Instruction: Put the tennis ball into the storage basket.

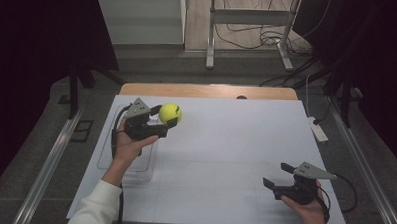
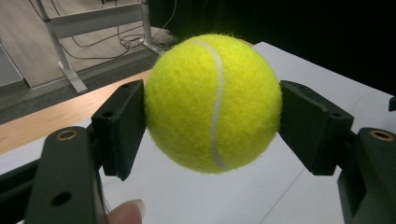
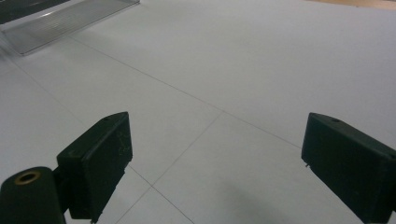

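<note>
Left gripper pinching tennis ball aloft at ten o'clock, above clear tray; right gripper spread wide at four o'clock.

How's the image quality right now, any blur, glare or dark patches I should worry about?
High view: both sides black, white table sheet evenly lit, clear bin faint. Left gripper view: tennis ball sharp and bright between the left gripper pads, floor behind soft. Right gripper view: right gripper open over the sheet, slightly soft, faint shadow below, no glare.
</note>
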A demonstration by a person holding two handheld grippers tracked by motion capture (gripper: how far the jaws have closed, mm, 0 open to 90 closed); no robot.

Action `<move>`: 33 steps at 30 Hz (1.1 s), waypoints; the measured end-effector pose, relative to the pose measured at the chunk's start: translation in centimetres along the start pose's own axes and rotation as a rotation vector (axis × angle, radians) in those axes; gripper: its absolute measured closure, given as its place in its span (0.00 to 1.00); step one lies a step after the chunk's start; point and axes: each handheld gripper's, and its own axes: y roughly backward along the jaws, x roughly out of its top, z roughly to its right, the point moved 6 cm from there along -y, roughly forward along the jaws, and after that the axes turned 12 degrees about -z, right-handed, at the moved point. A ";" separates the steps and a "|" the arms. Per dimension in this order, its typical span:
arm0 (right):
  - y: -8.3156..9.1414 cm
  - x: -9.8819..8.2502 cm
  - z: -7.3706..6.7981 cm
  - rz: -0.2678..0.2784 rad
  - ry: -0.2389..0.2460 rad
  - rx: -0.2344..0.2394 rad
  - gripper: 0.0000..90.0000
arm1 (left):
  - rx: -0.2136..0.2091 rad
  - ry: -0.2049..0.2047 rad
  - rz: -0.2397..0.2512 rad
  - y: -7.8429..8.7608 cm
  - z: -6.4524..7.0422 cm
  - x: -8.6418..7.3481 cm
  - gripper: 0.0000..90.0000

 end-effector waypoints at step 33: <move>-0.2 0.1 -0.1 -0.005 0.006 -0.002 0.10 | 0.104 0.073 -0.027 1.5 -4.3 -1.3 0.31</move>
